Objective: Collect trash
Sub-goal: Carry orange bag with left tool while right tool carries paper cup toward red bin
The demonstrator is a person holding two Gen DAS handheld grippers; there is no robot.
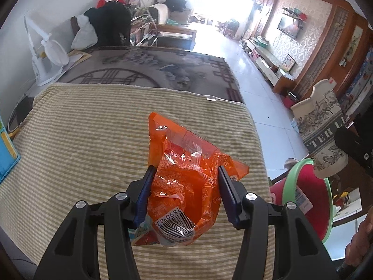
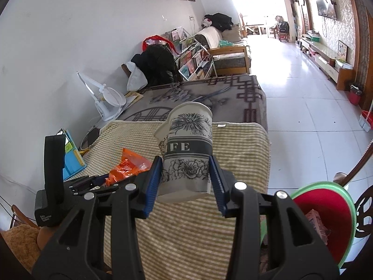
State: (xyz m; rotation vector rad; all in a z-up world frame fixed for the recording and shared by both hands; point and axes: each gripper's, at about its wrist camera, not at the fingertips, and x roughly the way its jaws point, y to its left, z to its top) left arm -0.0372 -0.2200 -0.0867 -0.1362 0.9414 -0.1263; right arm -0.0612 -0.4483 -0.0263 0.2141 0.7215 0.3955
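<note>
1. The jaws of the left gripper [image 1: 185, 177] are closed on a crumpled orange snack wrapper [image 1: 186, 182], the blue pads pressing its two sides; the jaws of the right gripper [image 2: 185, 170] clamp a paper cup [image 2: 187, 149] printed with black flowers and a dark lettered band.
2. The wrapper is held above the tabletop, which is covered with a striped cloth [image 1: 93, 140]. Its long axis runs away from the camera, with a pointed corner reaching forward and up and the barcode end hanging low between the pads.
3. The cup is gripped by its lower half. Its long axis tilts a little to the left, the open, dented rim up and away from the camera, the base low and nearest the lens.
4. Only the left wrist view shows the wrapper's barcode and its clear, glossy window; there the cup [image 1: 324, 135] appears at the right edge, above a green-rimmed red basin [image 1: 310, 186].
5. Only the right wrist view shows the left gripper from the side, with the wrapper [image 2: 127, 166] sticking out of it at the left above the cloth [image 2: 233, 144]. The basin [image 2: 326, 207] sits low at the right, beside the tabletop's edge, with a pinkish item inside that I cannot identify.
6. A white desk fan [image 1: 50, 56] stands beyond the cloth near the wall.
</note>
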